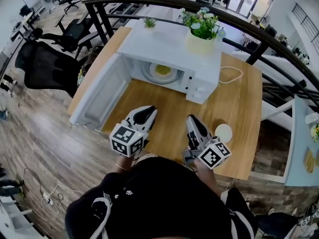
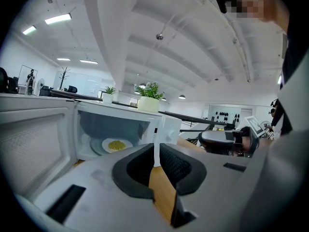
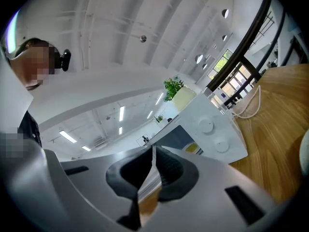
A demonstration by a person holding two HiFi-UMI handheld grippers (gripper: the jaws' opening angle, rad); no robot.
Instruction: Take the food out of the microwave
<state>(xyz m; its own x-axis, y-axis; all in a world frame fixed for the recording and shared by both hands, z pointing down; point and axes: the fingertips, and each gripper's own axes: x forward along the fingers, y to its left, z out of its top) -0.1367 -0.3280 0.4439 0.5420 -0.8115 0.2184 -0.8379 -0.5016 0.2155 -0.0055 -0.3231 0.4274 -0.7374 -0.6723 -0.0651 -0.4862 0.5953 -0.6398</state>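
A white microwave [image 1: 172,51] stands on the wooden table [image 1: 164,106] with its door [image 1: 97,96] swung wide open to the left. Inside it a white plate of yellow food [image 1: 163,71] rests on the turntable; the same plate of food [image 2: 116,145] shows in the left gripper view. My left gripper [image 1: 145,114] hovers over the table in front of the open cavity, jaws shut with nothing between them. My right gripper [image 1: 195,124] is beside it, in front of the control panel [image 3: 215,134], also shut and empty.
A potted plant [image 1: 202,31] and a smaller pot [image 1: 149,22] stand on top of the microwave. A round white lid-like disc [image 1: 223,132] lies on the table right of my right gripper. A white cable [image 1: 232,74] trails behind. Black railing [image 1: 209,11] and office chairs [image 1: 45,66] surround the table.
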